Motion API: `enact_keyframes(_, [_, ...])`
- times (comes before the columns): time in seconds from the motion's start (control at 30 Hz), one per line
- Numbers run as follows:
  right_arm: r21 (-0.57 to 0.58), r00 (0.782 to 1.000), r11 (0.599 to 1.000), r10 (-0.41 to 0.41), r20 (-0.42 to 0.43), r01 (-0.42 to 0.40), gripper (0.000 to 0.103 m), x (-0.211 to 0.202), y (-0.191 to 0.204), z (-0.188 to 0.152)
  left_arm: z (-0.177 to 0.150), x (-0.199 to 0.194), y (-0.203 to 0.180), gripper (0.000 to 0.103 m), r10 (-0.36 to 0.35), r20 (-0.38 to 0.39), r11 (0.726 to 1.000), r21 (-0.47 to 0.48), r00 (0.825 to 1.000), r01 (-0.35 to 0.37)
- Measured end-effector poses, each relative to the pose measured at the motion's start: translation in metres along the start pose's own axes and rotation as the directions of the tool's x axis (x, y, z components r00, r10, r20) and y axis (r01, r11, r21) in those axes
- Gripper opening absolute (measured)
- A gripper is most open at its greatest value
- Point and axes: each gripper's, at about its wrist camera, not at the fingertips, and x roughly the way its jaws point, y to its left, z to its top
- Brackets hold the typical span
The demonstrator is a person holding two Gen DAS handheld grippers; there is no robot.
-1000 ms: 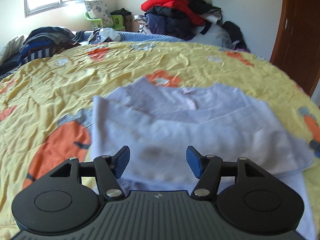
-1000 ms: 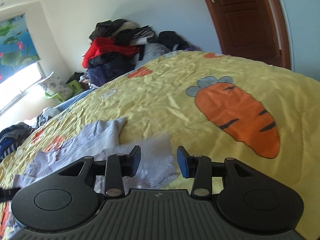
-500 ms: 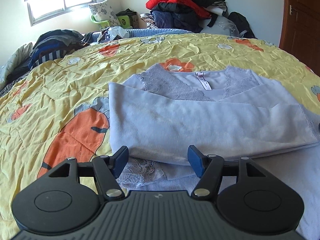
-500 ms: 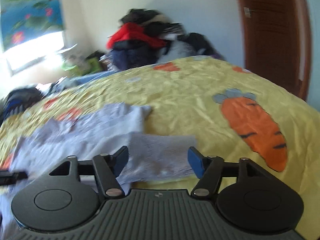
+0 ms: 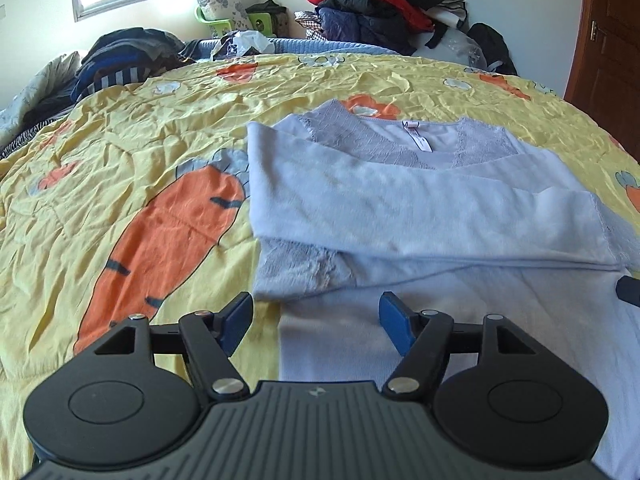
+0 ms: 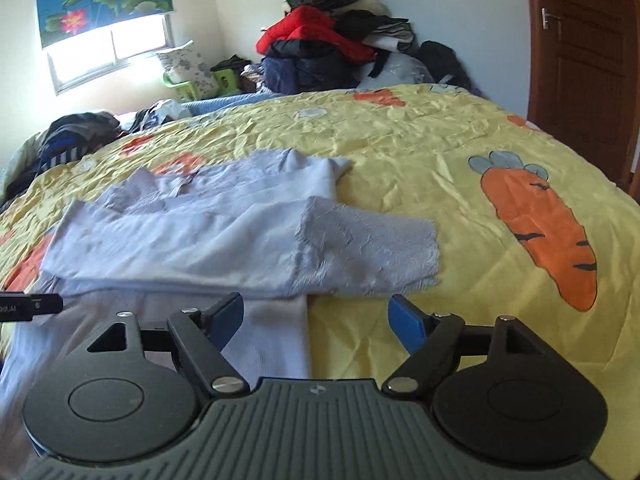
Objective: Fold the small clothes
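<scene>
Pale lilac top (image 5: 420, 208), flat on yellow carrot-print bedspread (image 5: 120, 140), neckline at far end, hem toward the grippers; 2 sleeves folded across the chest, long axis running away from both cameras. Left side edge just ahead of left gripper (image 5: 316, 322); right side edge and lace cuff (image 6: 368, 244) just ahead of right gripper (image 6: 316, 318). Both sets of jaws wide apart, just been opening, nothing gripped. Each gripper equally near its own edge.
</scene>
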Motion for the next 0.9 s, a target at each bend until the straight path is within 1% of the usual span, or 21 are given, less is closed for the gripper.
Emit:
enact_keyframes(0.17, [0.007, 1.0, 1.0, 0.005, -0.004, -0.005, 0.08, -0.009, -0.002, -0.009, -0.012, -0.012, 0.005, 0.07, 0.008, -0.008, 1.0, 0.006, 1.0, -0.008])
enact_keyframes(0.3, [-0.013, 1.0, 1.0, 0.001, -0.01, -0.001, 0.085, -0.011, -0.002, -0.015, -0.02, -0.018, 0.009, 0.076, 0.02, -0.008, 1.0, 0.001, 1.0, -0.02])
enact_keyframes(0.4, [-0.035, 1.0, 0.999, -0.007, -0.007, 0.007, 0.088, -0.013, -0.002, -0.02, -0.027, -0.019, 0.013, 0.076, 0.028, -0.012, 1.0, -0.004, 1.0, -0.028])
enact_keyframes(0.5, [-0.07, 1.0, 0.998, -0.006, -0.008, 0.006, 0.093, -0.015, -0.001, -0.025, -0.036, -0.024, 0.017, 0.077, 0.026, 0.006, 1.0, -0.013, 1.0, -0.026])
enact_keyframes(0.6, [-0.068, 1.0, 0.998, -0.004, -0.001, 0.004, 0.095, -0.019, -0.002, -0.026, -0.048, -0.032, 0.023, 0.078, 0.023, 0.036, 1.0, -0.012, 0.999, -0.023])
enact_keyframes(0.67, [-0.058, 1.0, 0.998, 0.005, 0.004, -0.005, 0.096, -0.021, -0.005, -0.028, -0.056, -0.039, 0.028, 0.079, 0.01, 0.051, 1.0, -0.016, 0.999, -0.009])
enact_keyframes(0.8, [-0.059, 1.0, 0.998, 0.016, 0.004, -0.015, 0.097, -0.026, -0.007, -0.031, -0.068, -0.05, 0.043, 0.079, -0.032, 0.045, 0.999, -0.027, 0.998, 0.033])
enact_keyframes(0.9, [-0.069, 1.0, 0.998, 0.011, 0.002, -0.011, 0.097, -0.03, -0.008, -0.033, -0.075, -0.059, 0.05, 0.079, -0.073, 0.038, 0.997, -0.015, 0.997, 0.074])
